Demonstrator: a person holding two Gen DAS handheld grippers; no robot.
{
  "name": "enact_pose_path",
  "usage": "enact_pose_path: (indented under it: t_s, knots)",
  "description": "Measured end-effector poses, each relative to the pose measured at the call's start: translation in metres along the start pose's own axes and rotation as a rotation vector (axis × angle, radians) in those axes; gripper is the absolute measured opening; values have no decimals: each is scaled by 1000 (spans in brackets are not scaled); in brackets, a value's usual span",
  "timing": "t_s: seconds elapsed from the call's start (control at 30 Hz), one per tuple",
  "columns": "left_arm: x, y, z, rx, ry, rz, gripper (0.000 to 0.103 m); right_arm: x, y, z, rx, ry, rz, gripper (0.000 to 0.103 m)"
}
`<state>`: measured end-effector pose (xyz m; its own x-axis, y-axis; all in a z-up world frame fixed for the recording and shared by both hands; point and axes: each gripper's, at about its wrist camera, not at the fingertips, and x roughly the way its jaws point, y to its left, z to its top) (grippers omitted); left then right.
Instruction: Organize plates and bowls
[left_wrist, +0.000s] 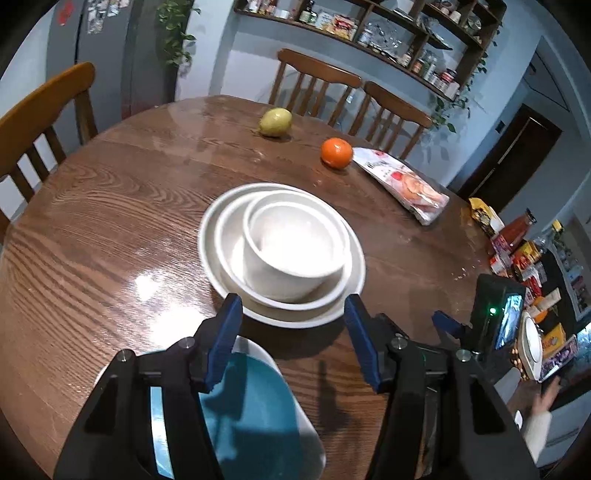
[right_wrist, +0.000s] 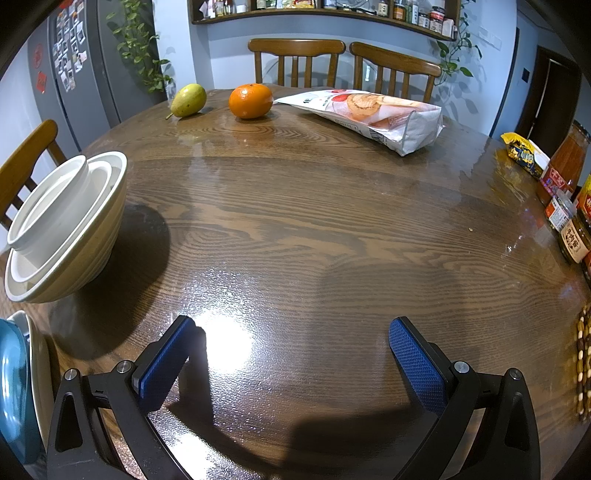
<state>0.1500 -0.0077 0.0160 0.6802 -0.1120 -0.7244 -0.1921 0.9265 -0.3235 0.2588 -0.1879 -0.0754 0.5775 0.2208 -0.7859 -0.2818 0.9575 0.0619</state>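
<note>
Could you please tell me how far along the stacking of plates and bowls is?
Done: three white bowls sit nested on the table. In hand: nothing; the left hand-held gripper and right hand-held gripper are open. Left: the teal plate on a white plate near the table edge.

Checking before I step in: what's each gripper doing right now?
Left gripper: open, holding nothing, fingers apart near the stacked white bowls.
Right gripper: open, empty, above table.
</note>
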Motion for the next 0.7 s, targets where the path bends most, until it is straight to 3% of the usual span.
enact_pose_path:
  t_s: [0.13,0.27,0.7]
  knots:
    - [4,1,-1,0,2,33,56,-1,0,1,0,0,0,103]
    - [2,3,-2,-11,10,8,56,-1,0,0,0,0,0,103]
    - [5,-1,-4,26,11,34,56,-2,0,1,0,0,0,103]
